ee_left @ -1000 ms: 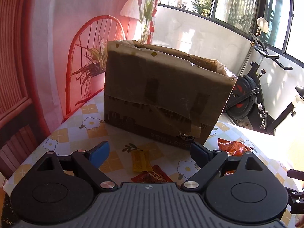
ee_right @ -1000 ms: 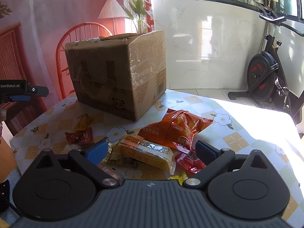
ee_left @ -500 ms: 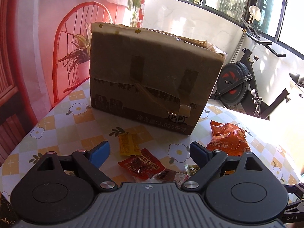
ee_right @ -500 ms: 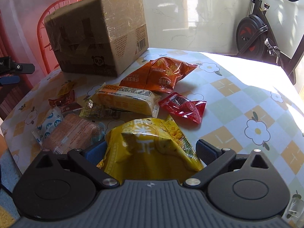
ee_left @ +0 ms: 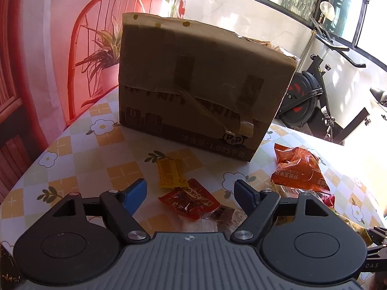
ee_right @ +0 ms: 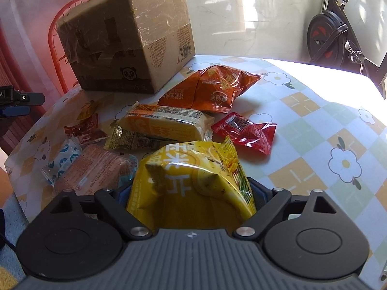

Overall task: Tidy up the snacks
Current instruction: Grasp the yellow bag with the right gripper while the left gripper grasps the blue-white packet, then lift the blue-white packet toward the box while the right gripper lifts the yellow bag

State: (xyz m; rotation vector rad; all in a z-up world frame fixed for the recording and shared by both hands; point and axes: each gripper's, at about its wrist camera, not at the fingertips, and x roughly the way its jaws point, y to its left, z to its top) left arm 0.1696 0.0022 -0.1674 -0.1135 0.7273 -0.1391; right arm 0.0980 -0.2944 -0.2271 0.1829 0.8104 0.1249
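Note:
A taped cardboard box (ee_left: 200, 84) stands at the back of the flowered table; it also shows in the right wrist view (ee_right: 125, 38). My left gripper (ee_left: 189, 194) is open and empty, just above a small red packet (ee_left: 188, 201) with a small yellow packet (ee_left: 170, 172) beyond it. My right gripper (ee_right: 191, 193) is closing on a yellow snack bag (ee_right: 193, 181); the bag fills the gap and hides the fingertips. Ahead lie an orange chip bag (ee_right: 212, 87), a yellow cake pack (ee_right: 167, 124) and a red packet (ee_right: 246, 130).
A brown wrapped snack (ee_right: 94, 171), a blue-white packet (ee_right: 60, 159) and small packets lie at the left of the pile. A red chair (ee_left: 96, 48) stands behind the table. An exercise bike (ee_left: 321, 91) stands at the right. The table edge (ee_left: 21, 176) is near my left gripper.
My right gripper moved down and forward around the yellow bag, and its fingers drew in against it. My left gripper moved closer to the small red and yellow packets.

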